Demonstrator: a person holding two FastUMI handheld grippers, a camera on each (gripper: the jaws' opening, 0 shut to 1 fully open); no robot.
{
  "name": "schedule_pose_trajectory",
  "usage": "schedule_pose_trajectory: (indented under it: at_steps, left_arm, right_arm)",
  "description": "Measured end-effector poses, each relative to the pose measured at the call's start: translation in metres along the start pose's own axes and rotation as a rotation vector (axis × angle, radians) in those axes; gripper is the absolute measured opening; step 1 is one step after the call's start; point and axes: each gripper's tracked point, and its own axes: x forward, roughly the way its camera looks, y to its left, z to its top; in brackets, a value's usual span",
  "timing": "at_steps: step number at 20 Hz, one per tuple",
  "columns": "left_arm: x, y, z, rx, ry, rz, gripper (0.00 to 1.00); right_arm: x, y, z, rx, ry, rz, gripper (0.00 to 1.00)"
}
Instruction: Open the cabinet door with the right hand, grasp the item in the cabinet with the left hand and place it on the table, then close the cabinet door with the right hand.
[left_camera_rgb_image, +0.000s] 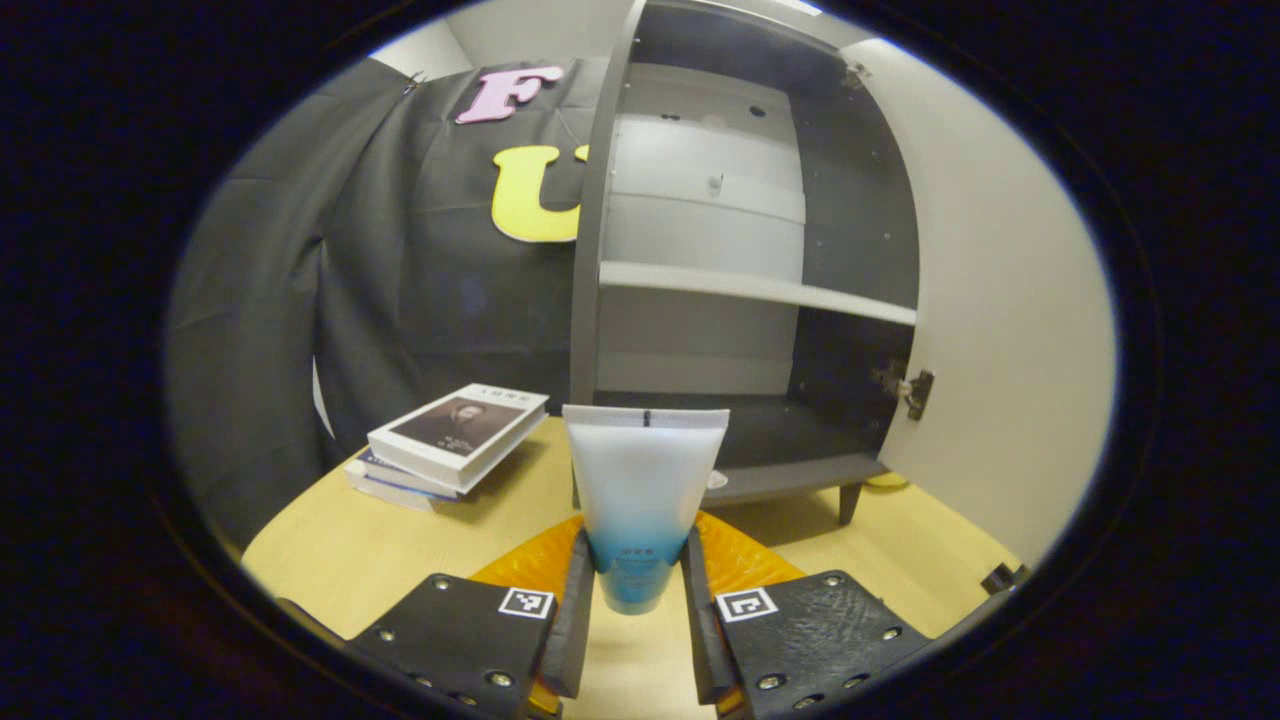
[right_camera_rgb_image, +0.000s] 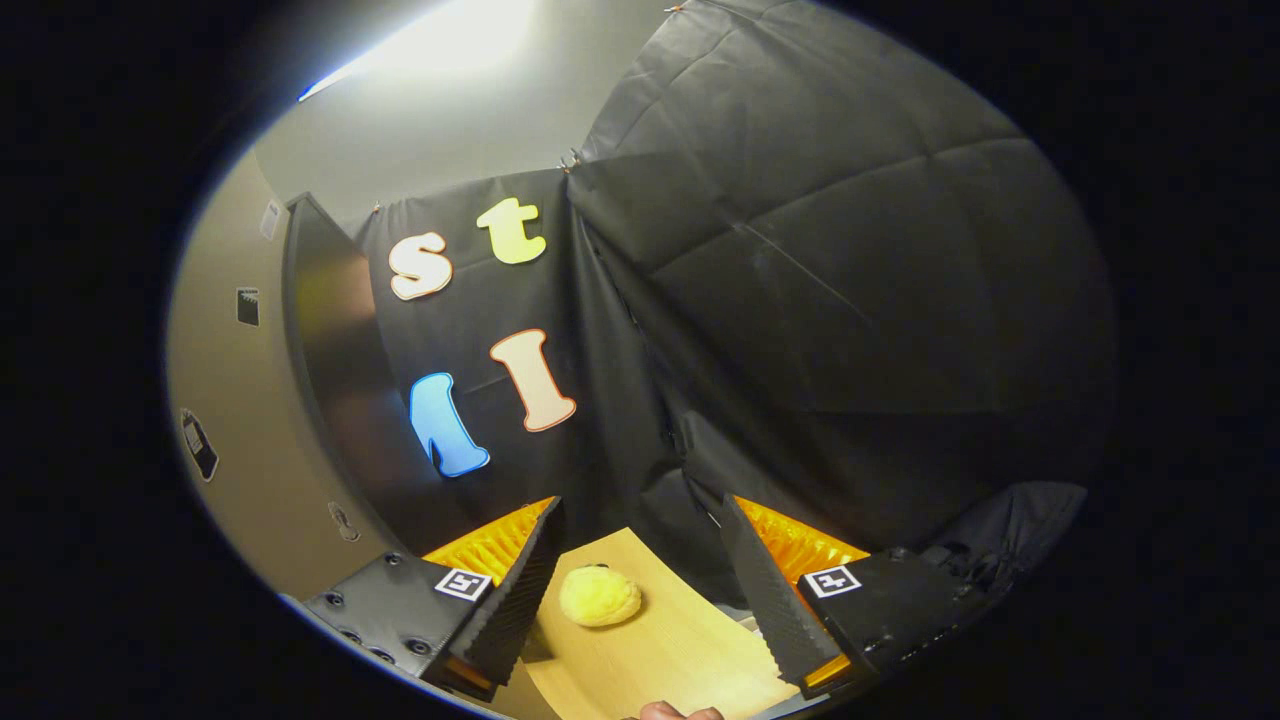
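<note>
Holding the tube (left_camera_rgb_image: 640, 500) between both fingers, our left gripper (left_camera_rgb_image: 637, 590) hung above the table (left_camera_rgb_image: 420, 550), clear of the cabinet (left_camera_rgb_image: 760, 300). Next we judged it needed setting down. Our right gripper (right_camera_rgb_image: 640, 590) gaped empty beside what seemed the open door (right_camera_rgb_image: 250, 420).

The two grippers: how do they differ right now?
The left gripper is shut on a white-and-blue tube, held upright over the table; the right gripper is open and holds nothing. The left faces the open cabinet; the right faces the black cloth, a yellow fuzzy ball lying between its fingers' line. Both hover above the wooden table.
</note>
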Motion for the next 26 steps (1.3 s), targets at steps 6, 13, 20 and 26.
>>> schedule_pose_trajectory:
  at_steps: [6,13,20,26]
  left_arm:
    - [0.001,0.001,-0.01,-0.037,0.076,0.025,0.43]
    - [0.0,0.003,-0.007,-0.008,0.127,0.007,0.47]
    - [-0.004,-0.001,-0.032,0.034,0.15,-0.049,0.46]
    - [-0.021,-0.002,-0.022,0.039,0.149,-0.078,0.72]
  right_arm:
    - [-0.009,0.001,0.002,-0.023,-0.066,-0.027,0.97]
    - [-0.02,0.011,-0.013,-0.121,-0.056,-0.037,0.98]
    - [-0.027,0.017,-0.012,-0.216,-0.041,-0.053,0.98]
    - [-0.034,0.015,-0.018,-0.218,-0.033,-0.055,0.98]
